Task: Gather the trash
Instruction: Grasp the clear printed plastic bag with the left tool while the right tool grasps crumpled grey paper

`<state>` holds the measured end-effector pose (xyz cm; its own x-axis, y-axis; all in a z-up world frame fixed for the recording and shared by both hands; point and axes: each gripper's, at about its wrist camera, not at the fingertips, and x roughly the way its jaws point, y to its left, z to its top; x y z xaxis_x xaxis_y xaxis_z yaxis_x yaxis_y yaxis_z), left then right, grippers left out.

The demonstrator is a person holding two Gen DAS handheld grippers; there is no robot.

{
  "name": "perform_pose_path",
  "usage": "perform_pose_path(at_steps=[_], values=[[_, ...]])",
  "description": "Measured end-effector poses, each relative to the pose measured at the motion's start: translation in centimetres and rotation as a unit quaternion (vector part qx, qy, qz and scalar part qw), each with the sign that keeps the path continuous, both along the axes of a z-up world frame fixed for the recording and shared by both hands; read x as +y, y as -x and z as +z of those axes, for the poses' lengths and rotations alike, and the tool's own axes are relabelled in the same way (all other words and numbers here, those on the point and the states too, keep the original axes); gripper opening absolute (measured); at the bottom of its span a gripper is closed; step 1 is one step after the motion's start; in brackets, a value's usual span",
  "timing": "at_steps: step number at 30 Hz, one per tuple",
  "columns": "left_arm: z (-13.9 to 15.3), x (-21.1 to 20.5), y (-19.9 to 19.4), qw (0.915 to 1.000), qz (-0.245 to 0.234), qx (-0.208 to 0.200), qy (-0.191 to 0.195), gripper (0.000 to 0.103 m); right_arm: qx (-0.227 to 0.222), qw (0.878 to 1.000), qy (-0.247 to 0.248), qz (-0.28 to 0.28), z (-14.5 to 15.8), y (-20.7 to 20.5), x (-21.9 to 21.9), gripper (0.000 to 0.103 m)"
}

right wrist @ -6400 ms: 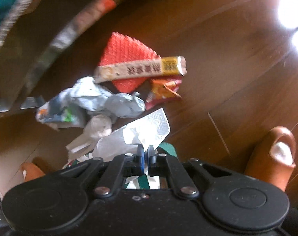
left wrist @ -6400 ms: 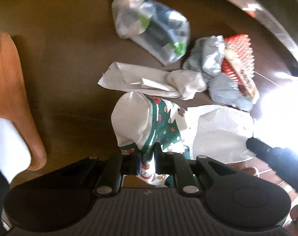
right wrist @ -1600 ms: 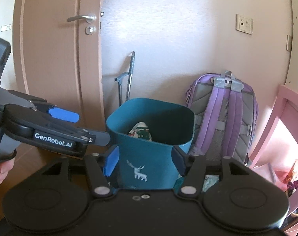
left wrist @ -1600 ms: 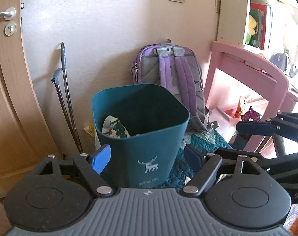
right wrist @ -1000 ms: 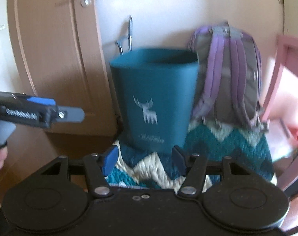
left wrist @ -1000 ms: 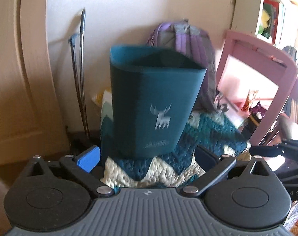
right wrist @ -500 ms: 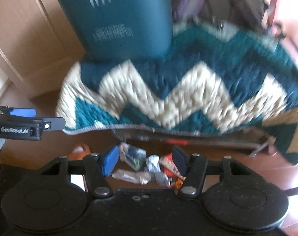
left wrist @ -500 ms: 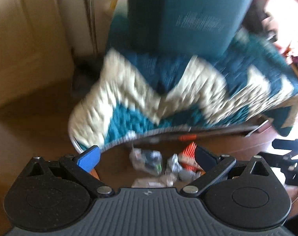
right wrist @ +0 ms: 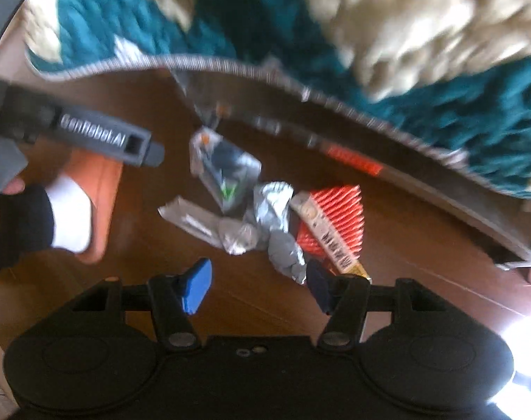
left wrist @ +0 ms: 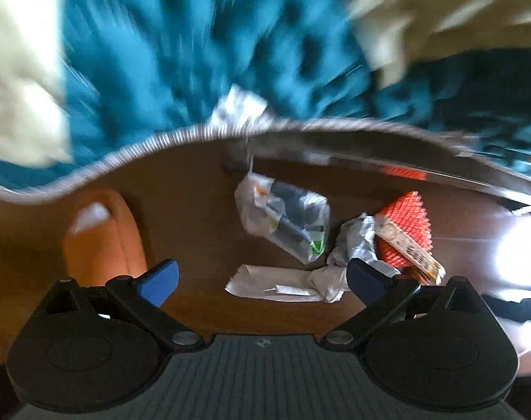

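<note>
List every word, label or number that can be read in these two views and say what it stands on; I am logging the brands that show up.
"GenRobot.AI": on the side of the left gripper, seen in the right wrist view; blurred but legible.
Dark print on the long snack bar wrapper: blurred, not readable.
Print on the clear plastic packet: too blurred to read.
Red label on the bar under the blanket: no readable text.

Black claws (left wrist: pixel 262 278) (right wrist: pixel 258 288) with blue pads (left wrist: pixel 158 281), silver screws (left wrist: pixel 183 337); person wears orange slipper (right wrist: pixel 102 182), white sock (right wrist: pixel 71 210).
</note>
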<state>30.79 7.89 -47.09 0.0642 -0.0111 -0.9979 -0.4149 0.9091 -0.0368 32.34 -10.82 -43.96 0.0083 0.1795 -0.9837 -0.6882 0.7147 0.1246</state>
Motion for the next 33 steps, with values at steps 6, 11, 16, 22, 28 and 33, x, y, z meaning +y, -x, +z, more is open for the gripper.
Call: perform_pose_path(at_steps=[6,11,16,22,28,33], values=[[-5.7,1.5,-0.8,0.9952,0.078,0.015,0.057,0.103,0.012,0.999,0.021,0.021,-5.0,-0.6,0.2,0.057],[-7.8,1.7,-1.6,0.9950,0.085,0.008,0.051,0.103,0.008,0.999,0.035,0.030,-8.0,-1.3,-0.1,0.056],[-10.1,1.9,-2.3,0.9941,0.091,0.020,0.057,0.102,0.005,0.999,0.036,0.033,-10.1,-1.9,0.3,0.056],[-12.0,2.1,-3.0,0.9926,0.099,0.028,0.065,0.090,0.001,0.998,0.051,0.046,-12.0,-1.1,1.1,0.051],[-13.1,2.9,-3.2,0.9881,0.121,0.041,0.086,0.050,-0.018,0.996,0.072,0.053,-12.7,-0.6,1.4,0.025],[-12.6,3.7,-3.0,0.9869,0.126,0.036,0.095,0.017,-0.034,0.995,0.081,0.057,-12.2,-0.1,1.6,0.019]])
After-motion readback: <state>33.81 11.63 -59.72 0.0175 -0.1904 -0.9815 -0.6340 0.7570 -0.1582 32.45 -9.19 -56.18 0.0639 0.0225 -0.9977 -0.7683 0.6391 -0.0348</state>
